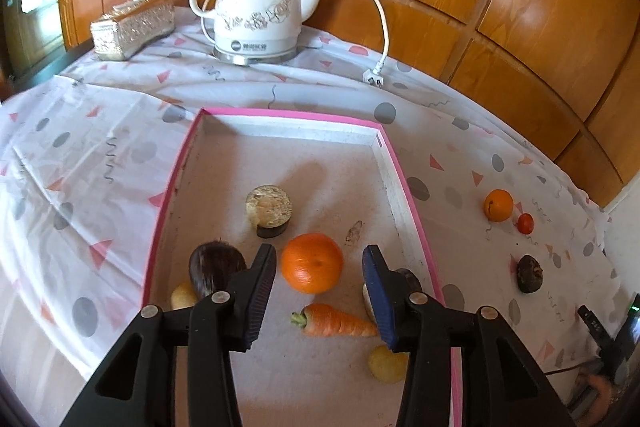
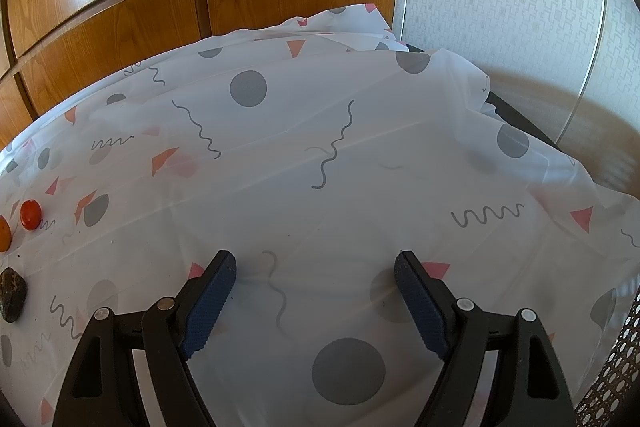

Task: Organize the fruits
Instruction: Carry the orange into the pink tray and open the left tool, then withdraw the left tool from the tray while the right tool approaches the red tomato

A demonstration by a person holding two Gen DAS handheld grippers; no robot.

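A pink-rimmed tray (image 1: 412, 195) lies on the patterned cloth. In it rest a large orange (image 1: 312, 263), a carrot (image 1: 336, 321), a mushroom-shaped piece (image 1: 268, 209), a dark brown hairy fruit (image 1: 214, 267) and two yellow pieces (image 1: 386, 363). My left gripper (image 1: 319, 249) hangs open over the tray, the orange lying just beyond its fingertips with a gap on each side. Outside the tray, to the right, sit a small orange (image 1: 498, 205), a red tomato (image 2: 31, 214) and a dark lumpy fruit (image 2: 12, 293). My right gripper (image 2: 315, 255) is open over bare cloth, with nothing in it.
A white kettle (image 1: 256, 11) with its cord and plug (image 1: 374, 79) and a tissue box (image 1: 132, 27) stand at the back of the table. Wooden panels close off the far side. The cloth drops off the table's right edge (image 2: 560, 163).
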